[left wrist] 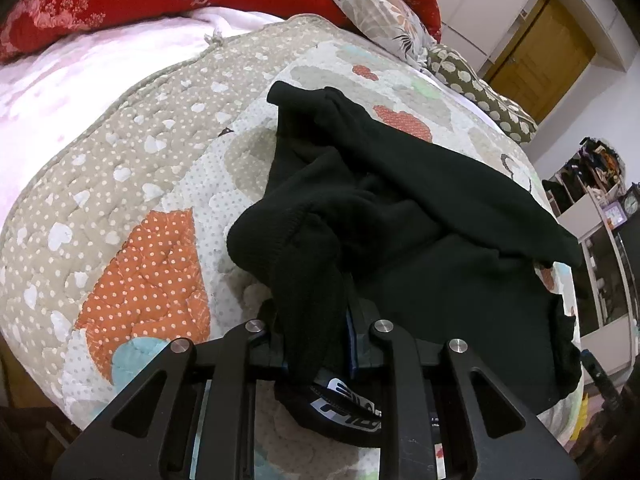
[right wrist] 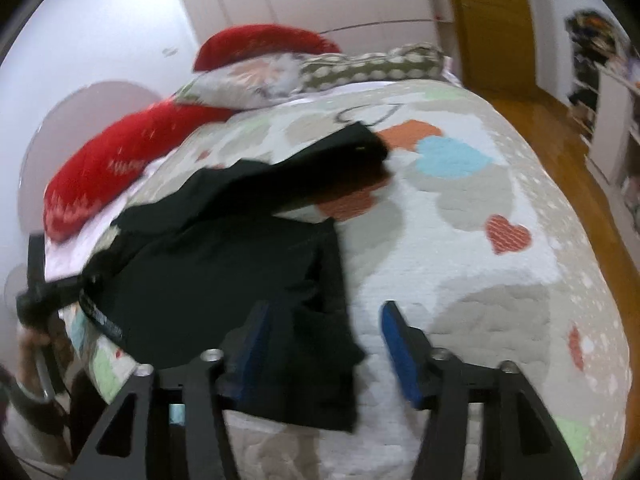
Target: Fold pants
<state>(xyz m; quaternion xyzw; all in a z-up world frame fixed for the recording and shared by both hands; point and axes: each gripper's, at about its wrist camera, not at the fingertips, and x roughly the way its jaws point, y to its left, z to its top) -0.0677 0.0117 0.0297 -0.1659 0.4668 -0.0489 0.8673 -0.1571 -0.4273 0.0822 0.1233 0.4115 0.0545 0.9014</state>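
Pants (left wrist: 400, 216) lie bunched on the bed (left wrist: 132, 184); left gripper (left wrist: 316, 332) fingers pinch them, right gripper (right wrist: 320, 344) fingers gape wide, holding nothing.

Bare quilt (right wrist: 460, 264) lies free right of the black pants (right wrist: 224, 272). Pillows (left wrist: 120, 4) block the bed's far end.

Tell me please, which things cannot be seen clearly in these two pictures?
- Left wrist view: the white lettering on the black pants is cut off behind the left hand-held gripper, so it is unreadable.
- Right wrist view: motion blur smears the red pillow.
- Right wrist view: the person's hand is blurred at the edge.
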